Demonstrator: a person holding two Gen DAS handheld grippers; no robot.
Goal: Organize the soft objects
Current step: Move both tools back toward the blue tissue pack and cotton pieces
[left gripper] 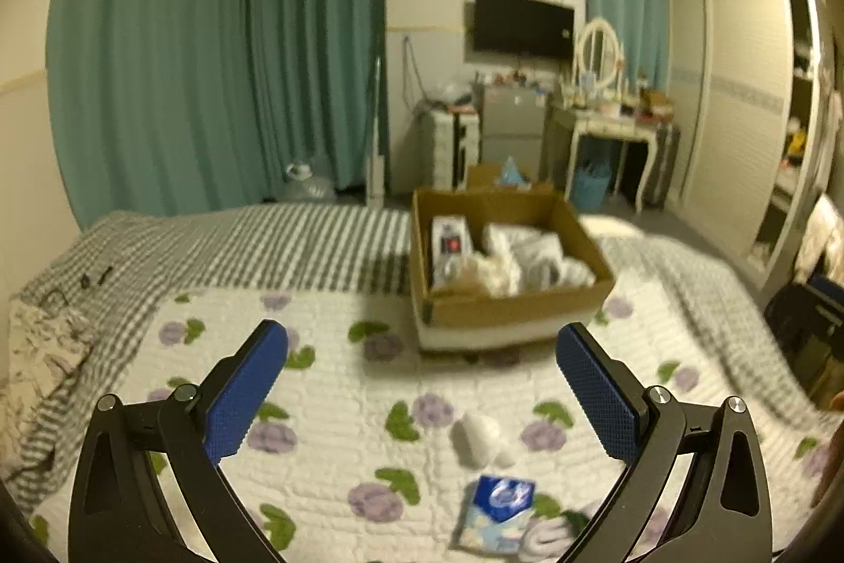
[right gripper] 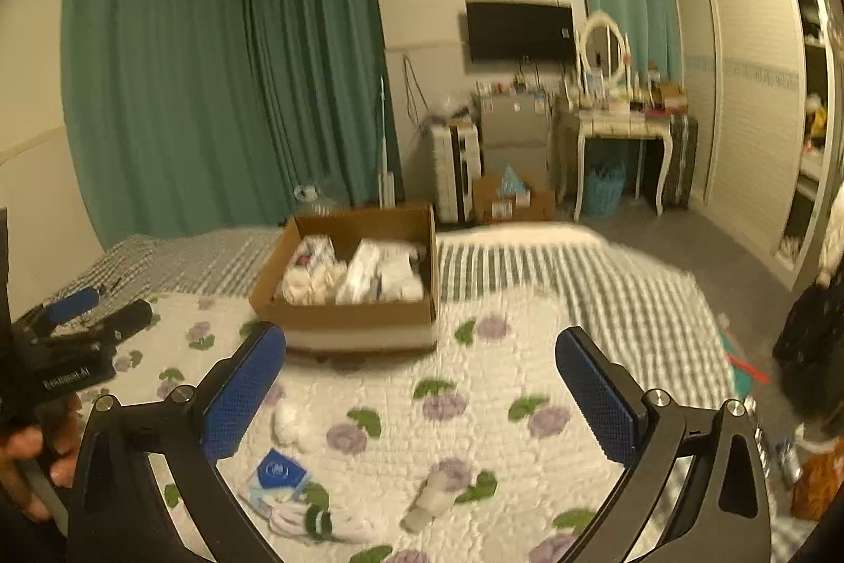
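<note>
A: What's loose on the quilt [left gripper: 327, 447]?

B: A white wad [left gripper: 477, 440], a blue tissue pack [left gripper: 498, 513] with a white-and-green sock [left gripper: 551, 534] touching it, and a pale roll [right gripper: 432, 497], perhaps another sock; it's blurred.

A: And the box [right gripper: 348, 317]?

B: Open cardboard, farther up the bed, already holding white bundles.

A: Jaws?

B: Left gripper [left gripper: 422, 341] and right gripper [right gripper: 421, 346] both gape wide, holding nothing.

A: Room?

B: Bare quilt between the items and box; the bed's right edge drops to the floor.
</note>
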